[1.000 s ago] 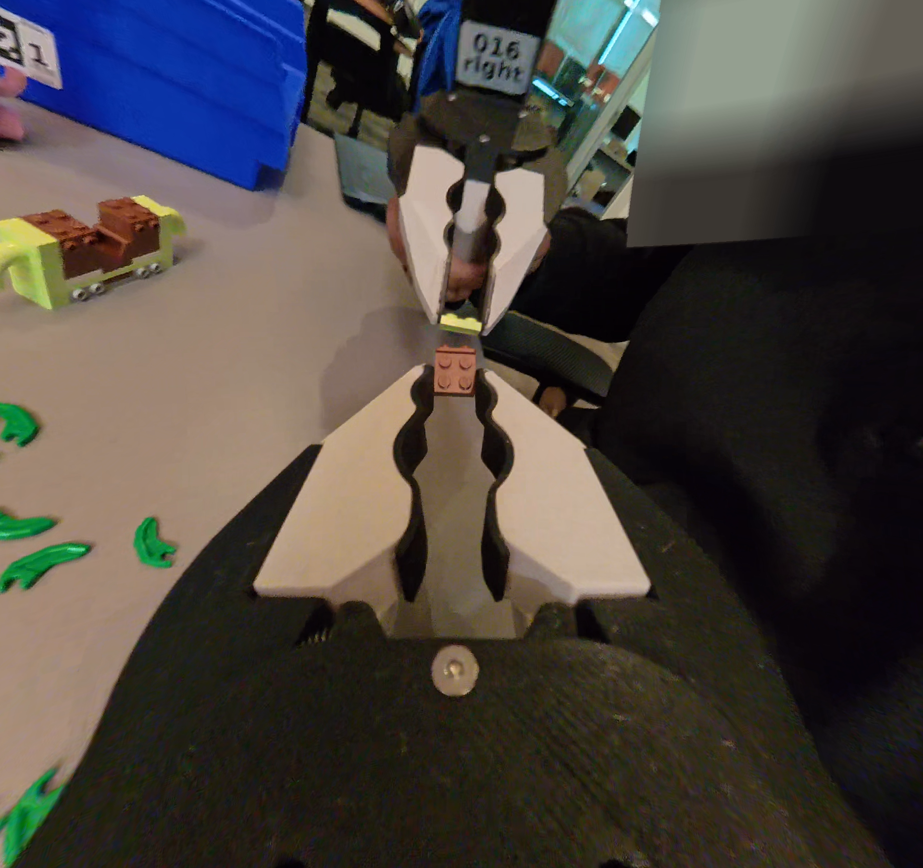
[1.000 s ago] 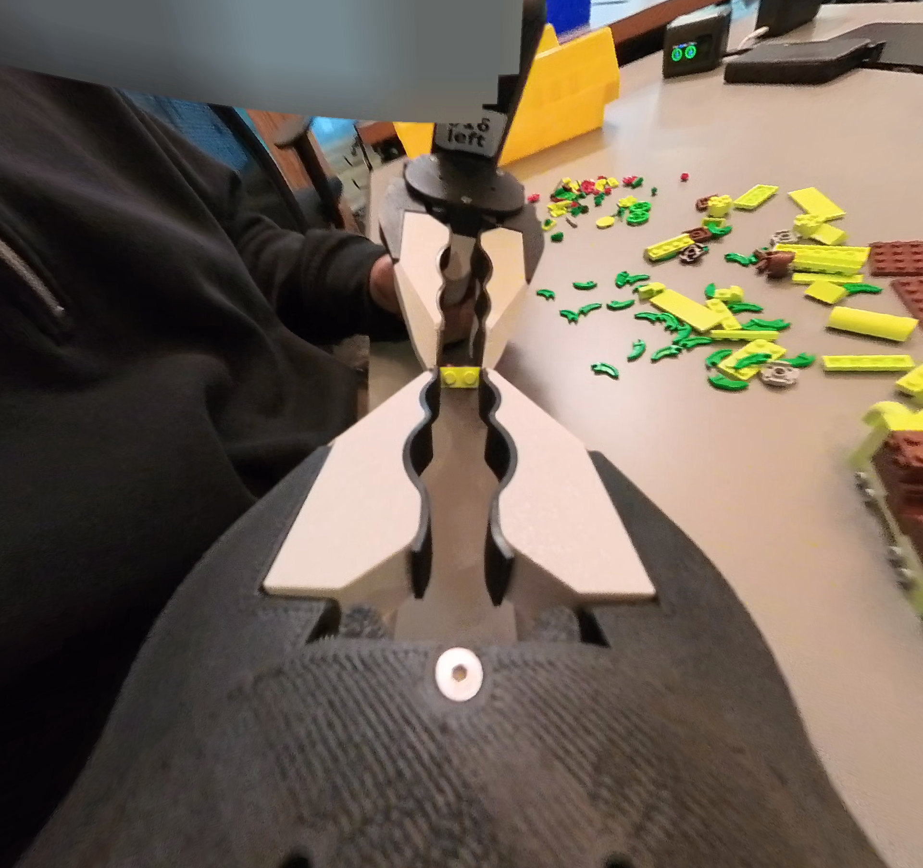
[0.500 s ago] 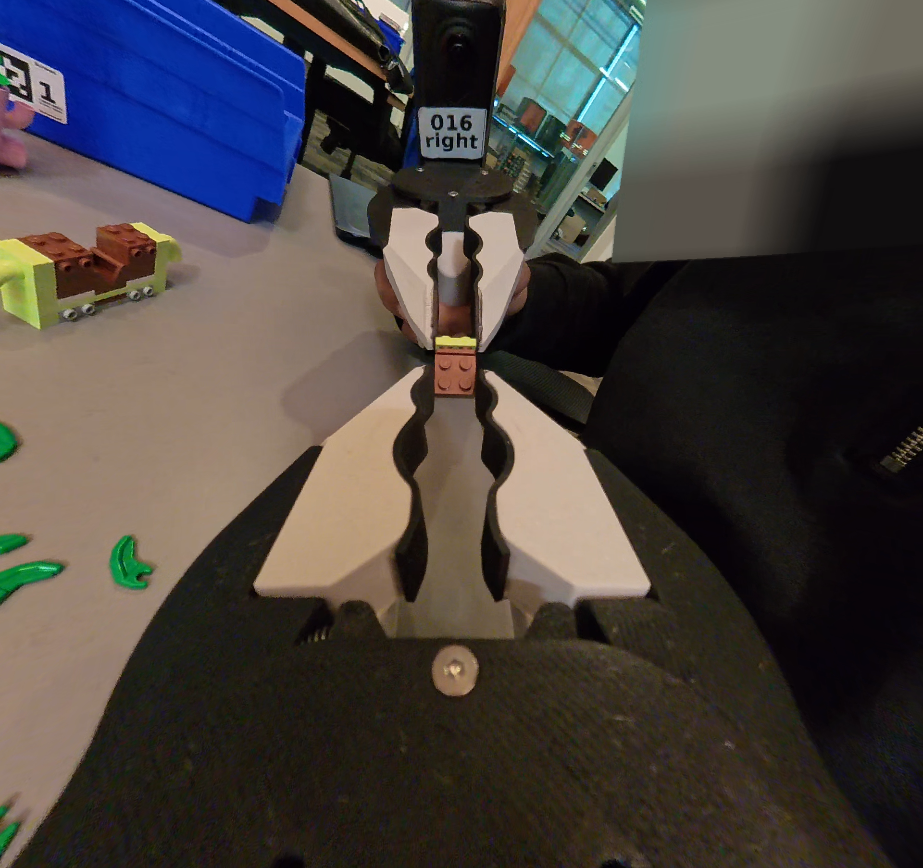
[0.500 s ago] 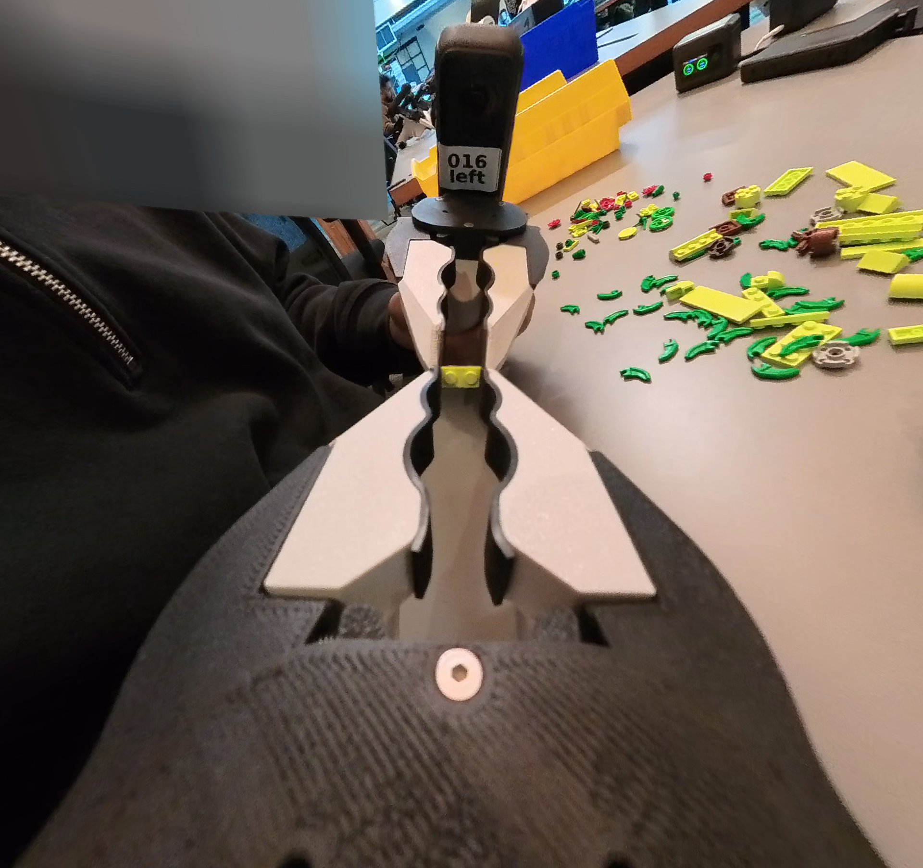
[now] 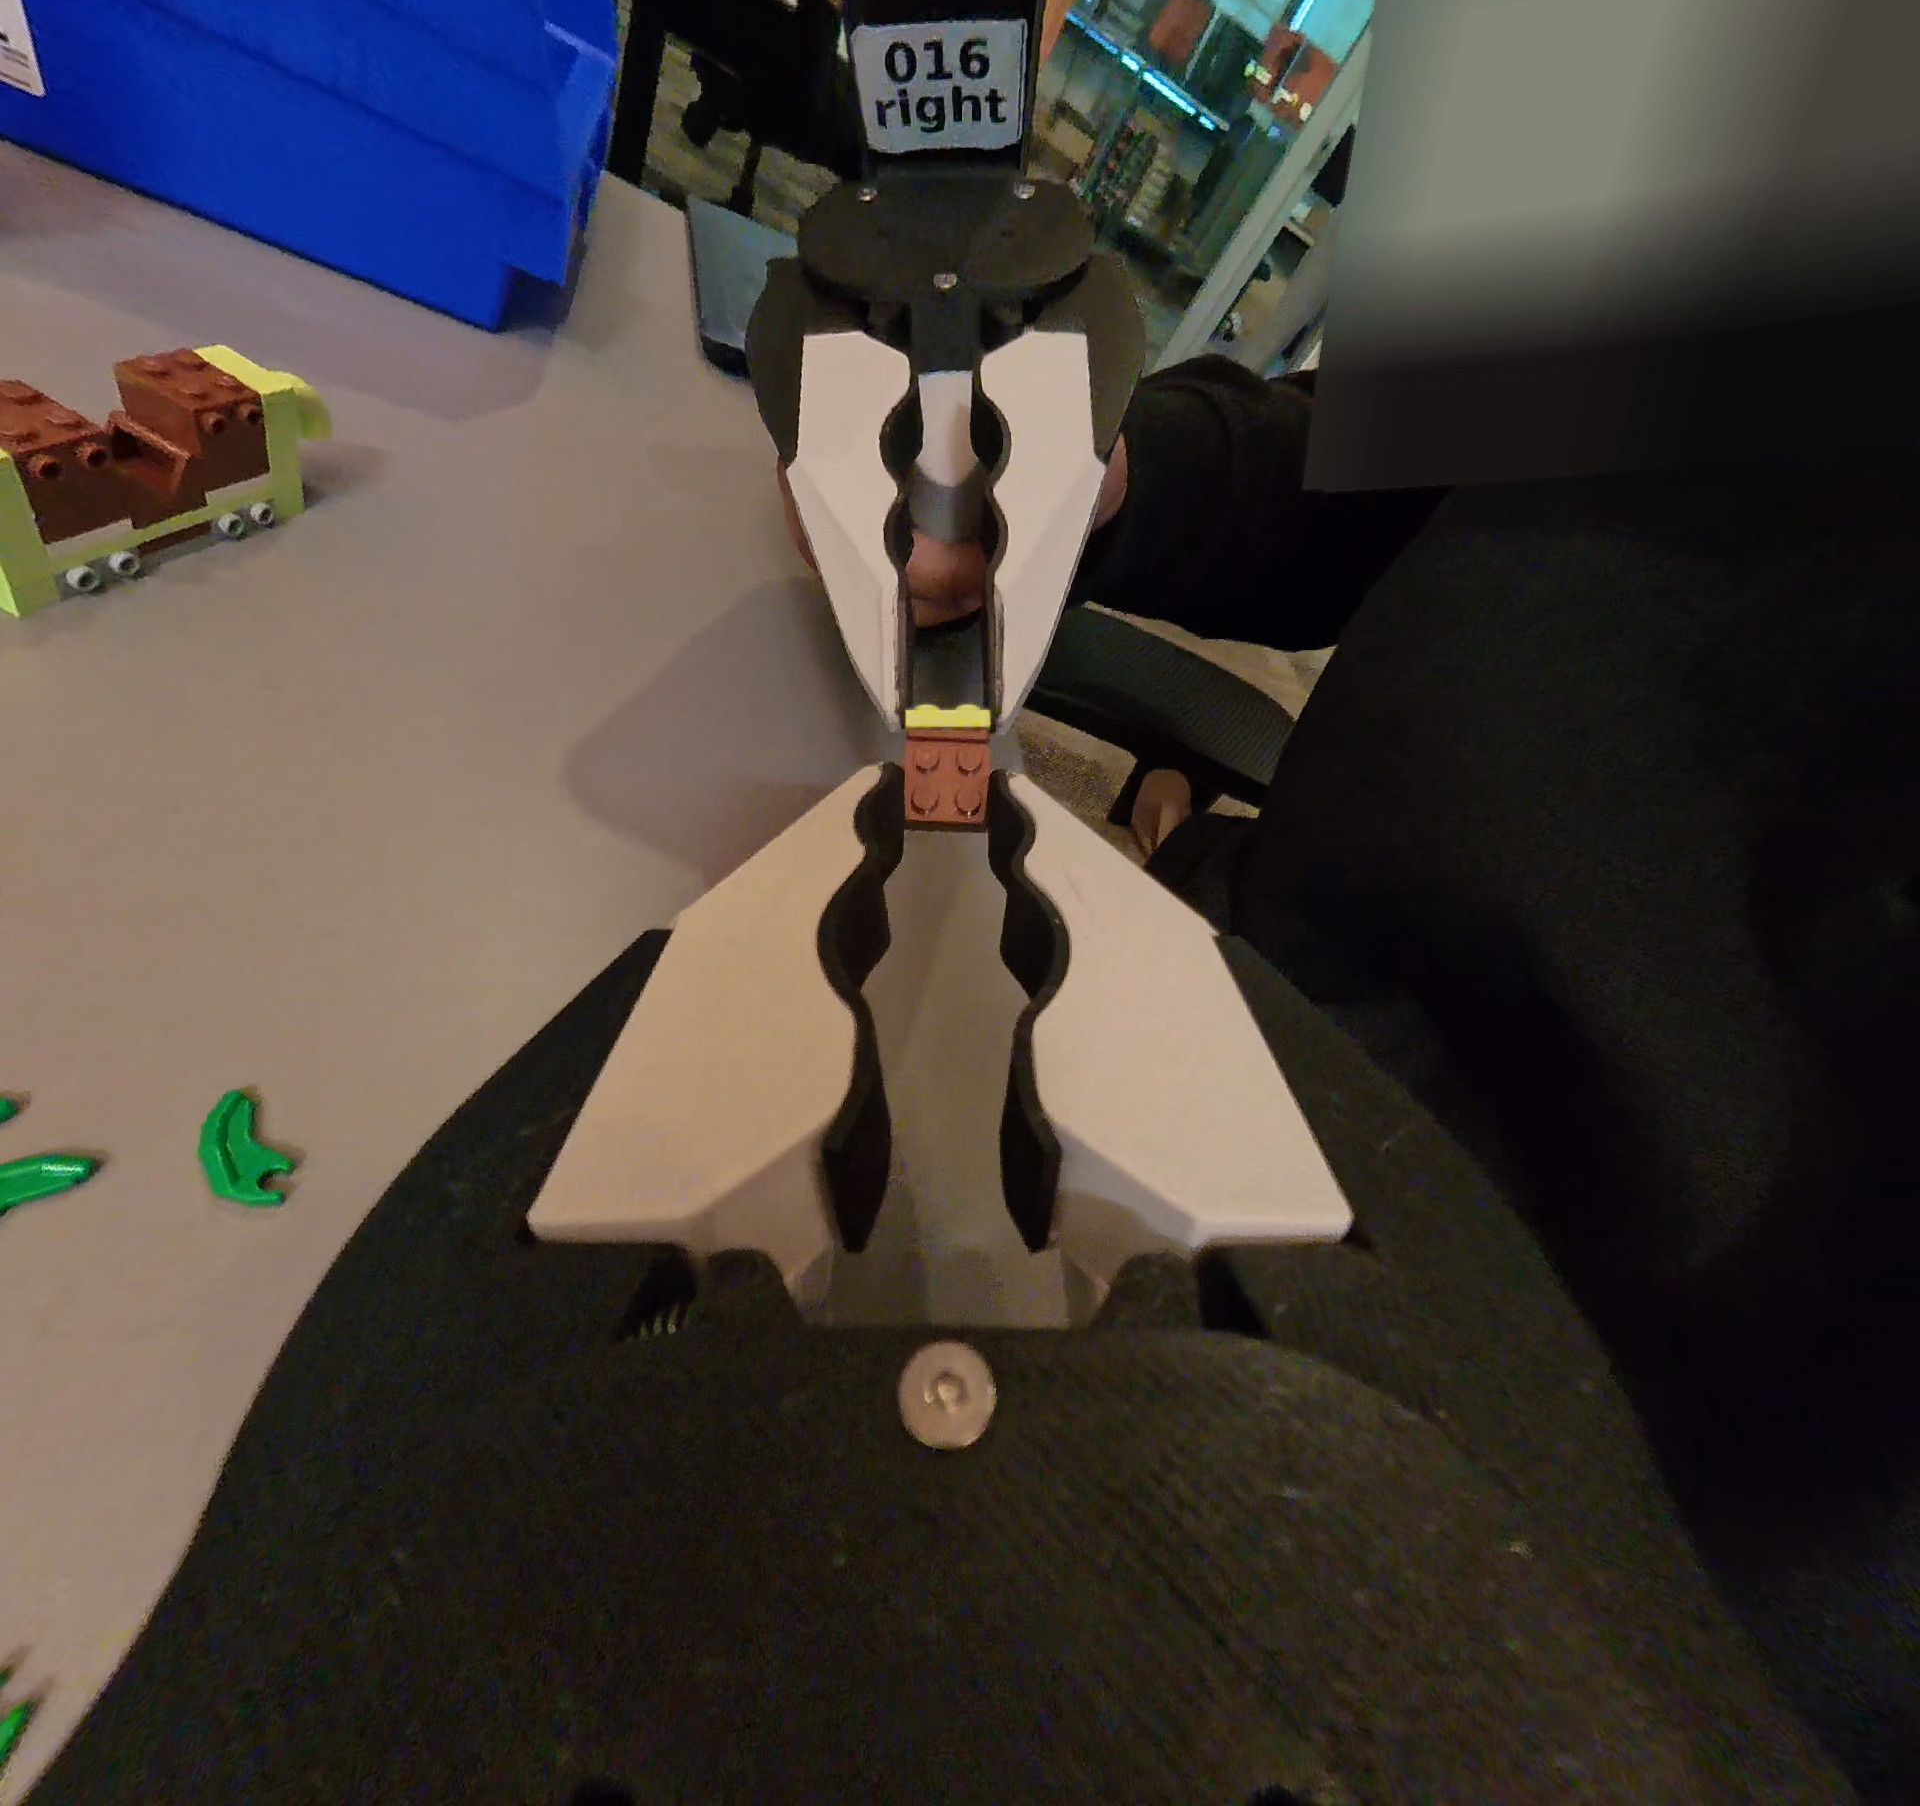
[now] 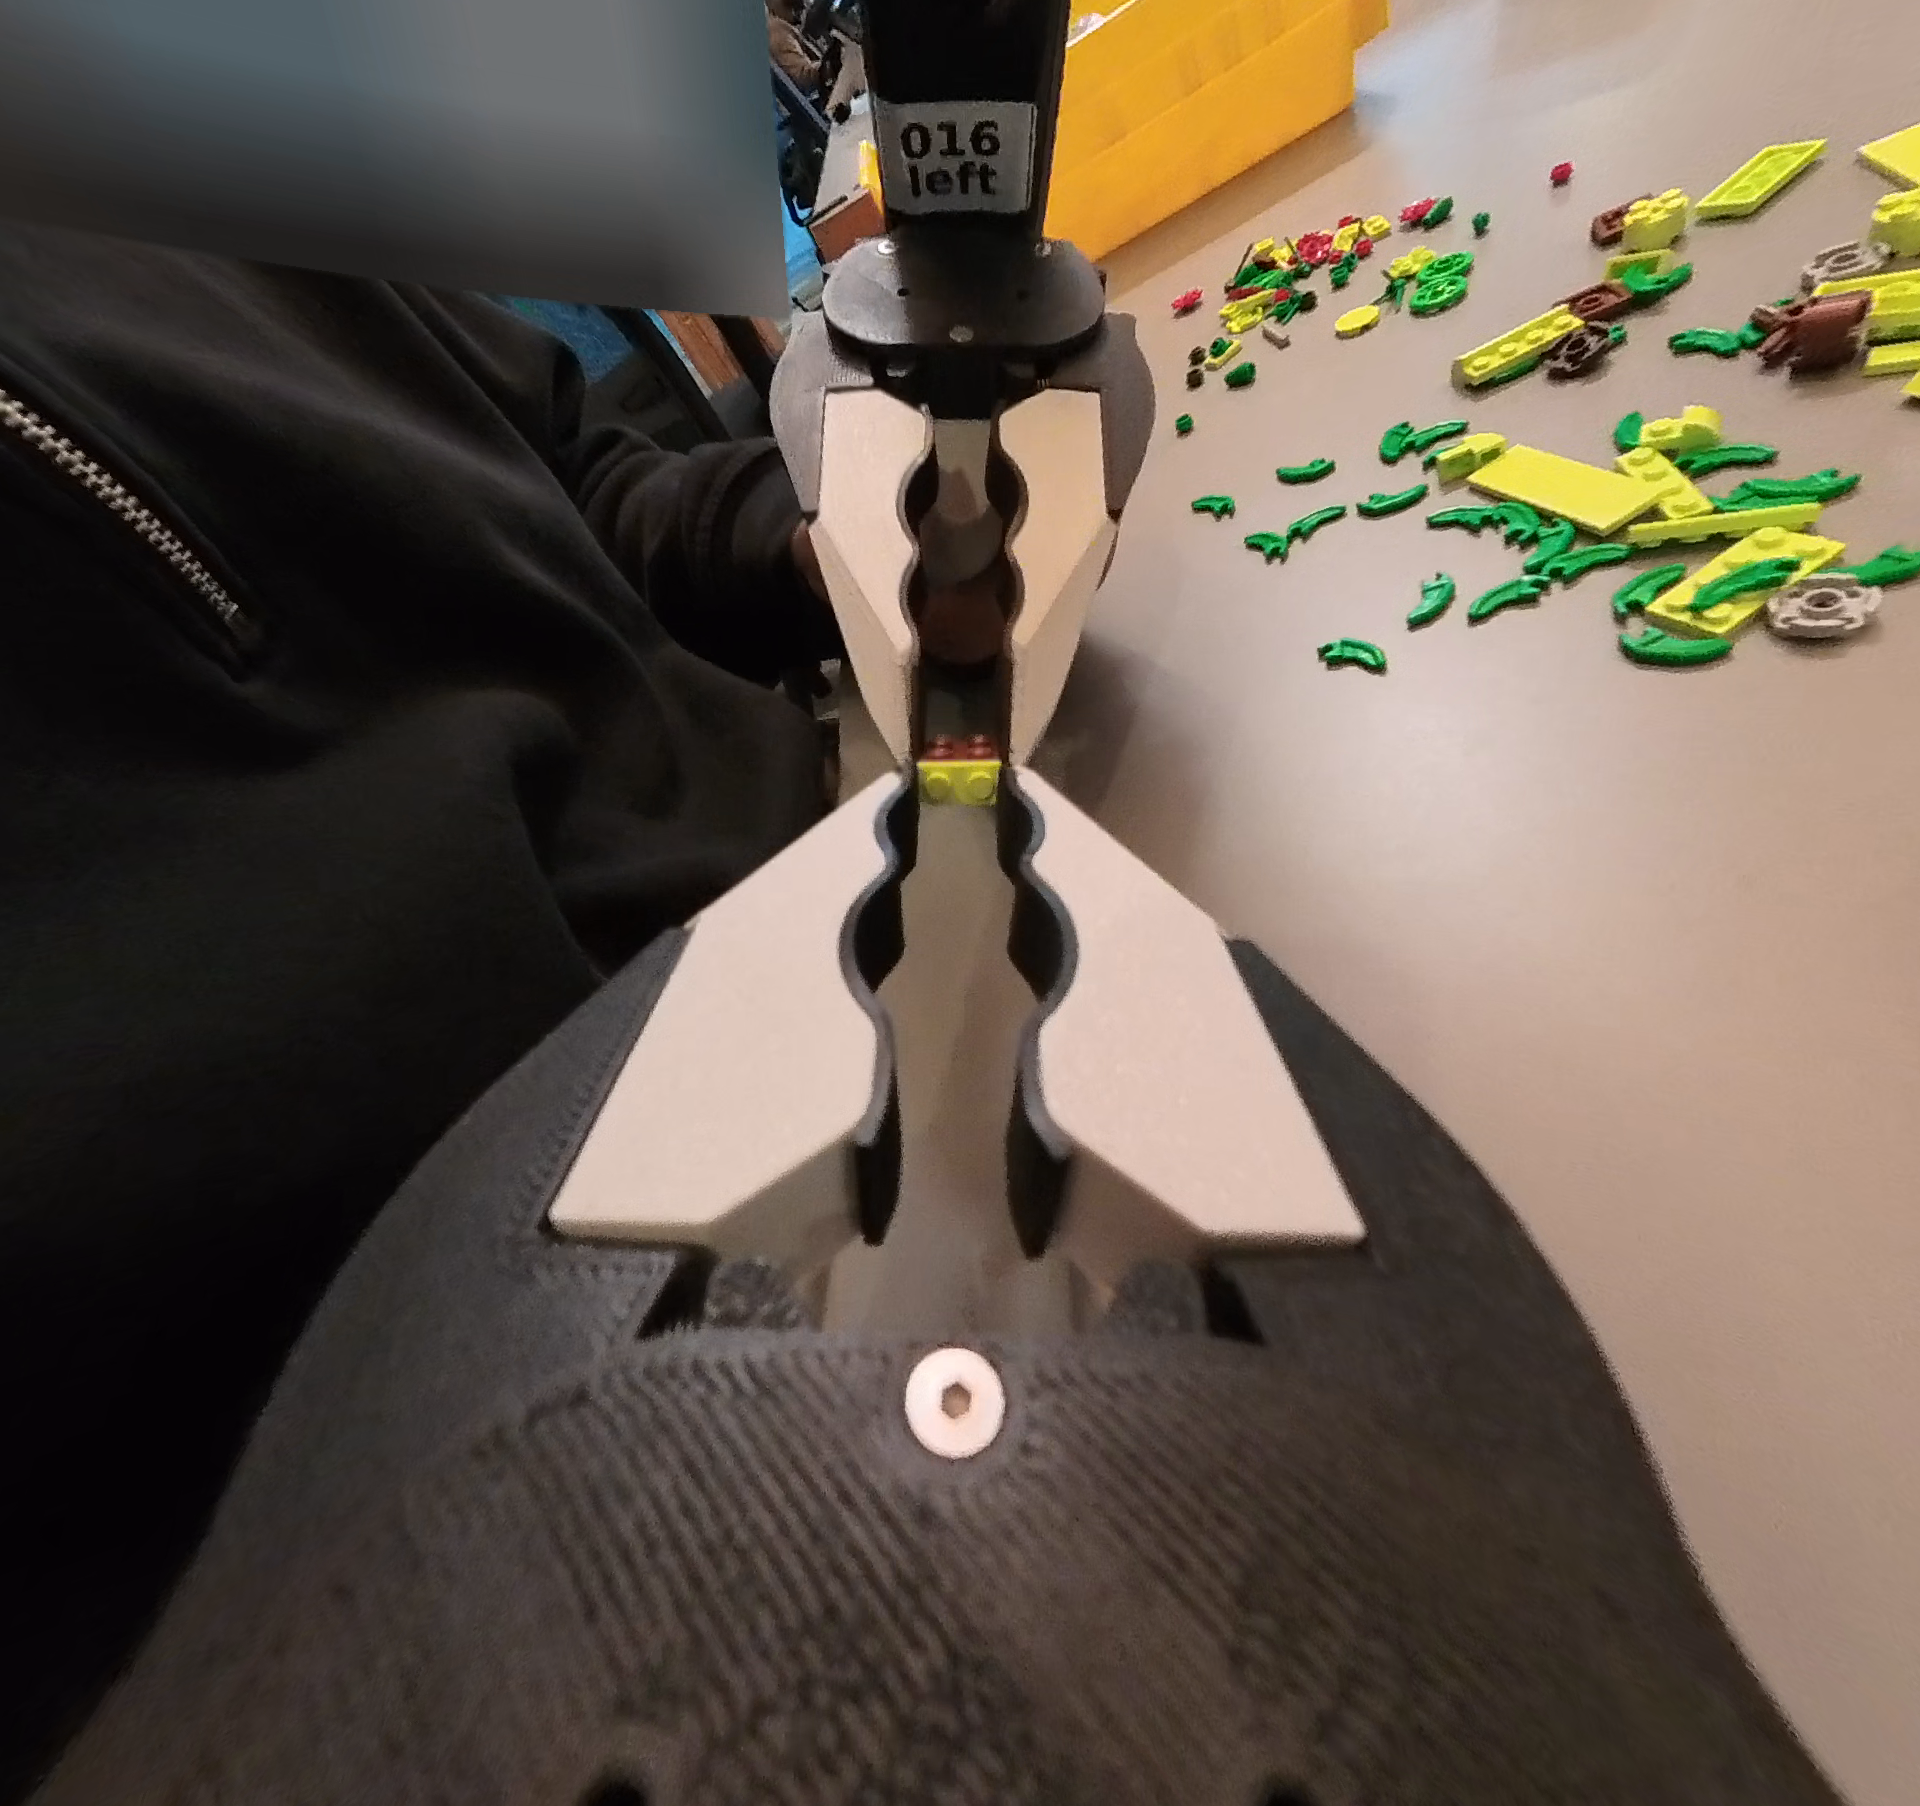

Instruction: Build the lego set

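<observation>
**Tip to tip: brown brick meets lime plate above the table's edge**

Here we are, two grippers nose to nose. The left gripper (image 5: 945, 790) has its tips clamped on a brown brick (image 5: 945, 780), a small two-by-two with four studs facing the camera. Straight across, the right gripper (image 6: 958, 785) is pinched tight on a lime plate (image 6: 958, 782), two studs showing. And the two pieces are touching: in the left wrist view the lime plate (image 5: 945, 716) sits right against the far edge of the brown brick, and in the right wrist view the brown brick (image 6: 958, 746) peeks up just behind the lime one. Whether they have actually clicked together cannot be told.

Each gripper carries a white printed sticker on its black stem, the right one's label (image 5: 940, 83) and the left one's label (image 6: 954, 158), both legible but left unread here. A white tag (image 5: 16, 42) clings to the blue bin (image 5: 312, 73) at far left.

On the grey table (image 5: 416, 717), a partly built model (image 5: 145, 468) in lime and brown stands well apart to the left, with a green leaf piece (image 5: 241, 1148) nearer the camera. In the right wrist view, loose lime, green and brown pieces (image 6: 1621, 509) lie scattered, a yellow bin (image 6: 1226, 63) behind them. A black sleeve (image 6: 416, 613) fills the left side.
</observation>
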